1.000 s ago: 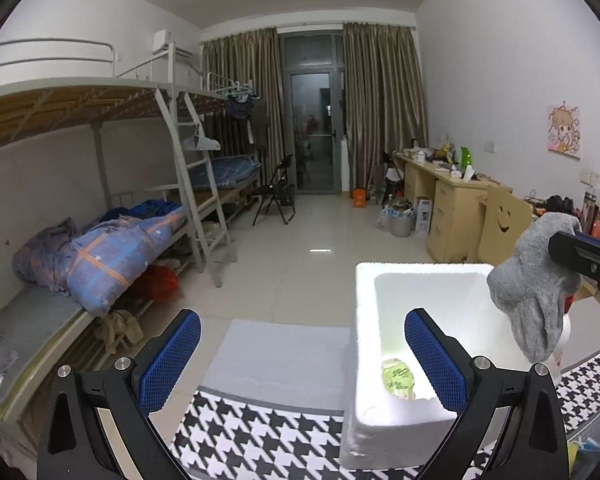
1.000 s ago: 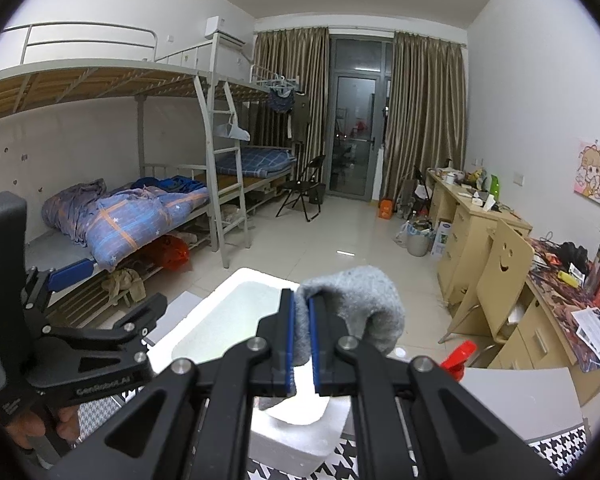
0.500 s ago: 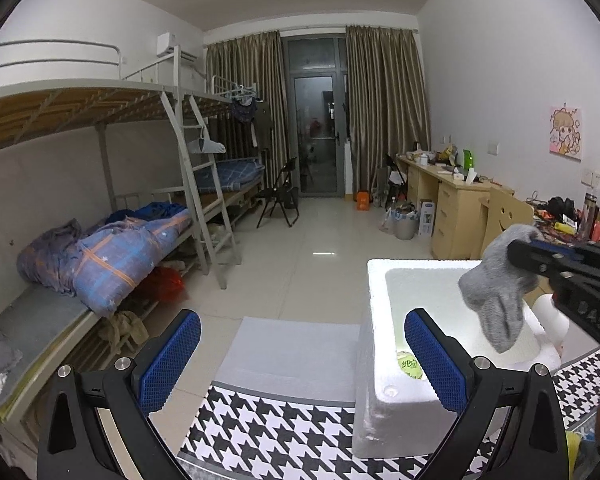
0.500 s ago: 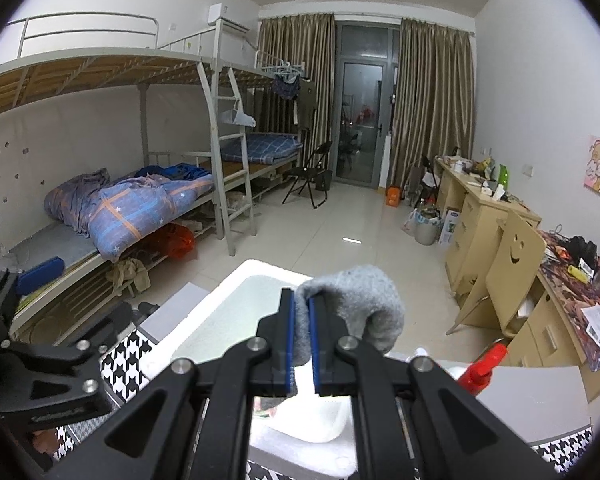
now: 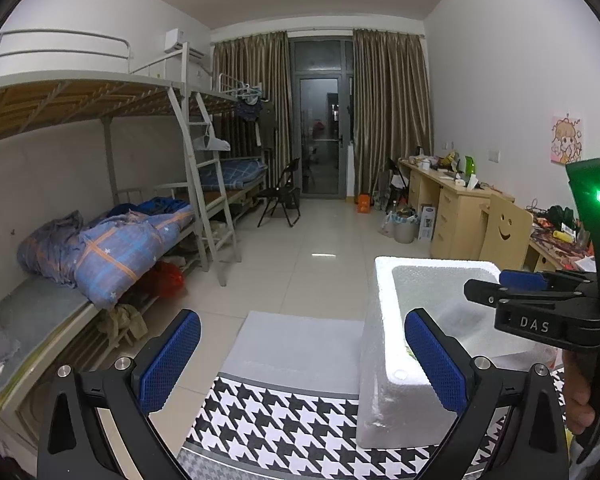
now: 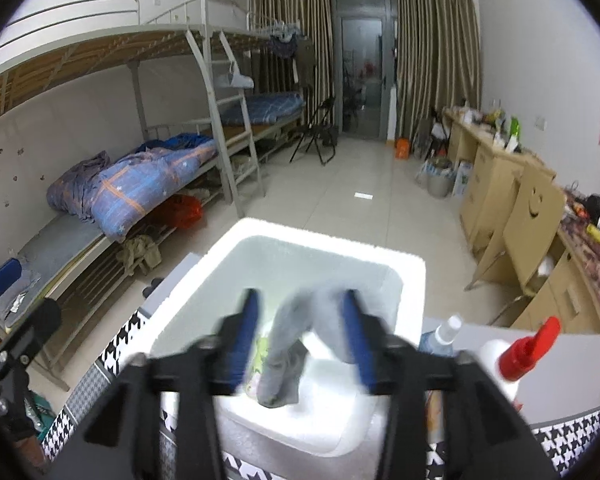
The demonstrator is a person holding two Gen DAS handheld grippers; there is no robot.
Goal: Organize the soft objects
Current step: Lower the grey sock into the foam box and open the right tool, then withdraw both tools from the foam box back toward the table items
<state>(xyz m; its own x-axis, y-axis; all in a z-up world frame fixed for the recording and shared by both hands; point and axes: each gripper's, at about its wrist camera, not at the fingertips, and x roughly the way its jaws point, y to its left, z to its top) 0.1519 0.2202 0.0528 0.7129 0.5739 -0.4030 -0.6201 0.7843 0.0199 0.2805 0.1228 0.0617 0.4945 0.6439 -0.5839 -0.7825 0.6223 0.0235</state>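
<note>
A white foam box [image 6: 204,280] stands on the houndstooth table cloth [image 5: 292,420]. My right gripper [image 6: 300,336] is open just above the box. A grey sock [image 6: 296,340] hangs loose between its blue pads and drops into the box, beside a green-yellow item [image 6: 262,350]. In the left wrist view the box [image 5: 380,360] is at right with the right gripper [image 5: 500,292] over it. My left gripper [image 5: 300,360] is open and empty, left of the box.
A white bottle with a red cap [image 6: 520,356] and a small spray bottle [image 6: 440,334] stand right of the box. A grey mat [image 5: 300,344] lies behind the cloth. Bunk beds [image 5: 100,240] are at left, desks [image 5: 460,208] at right.
My right gripper has opened and tipped down over the box, letting go of the grey sock, which now falls into the box. The left gripper has stayed open.
</note>
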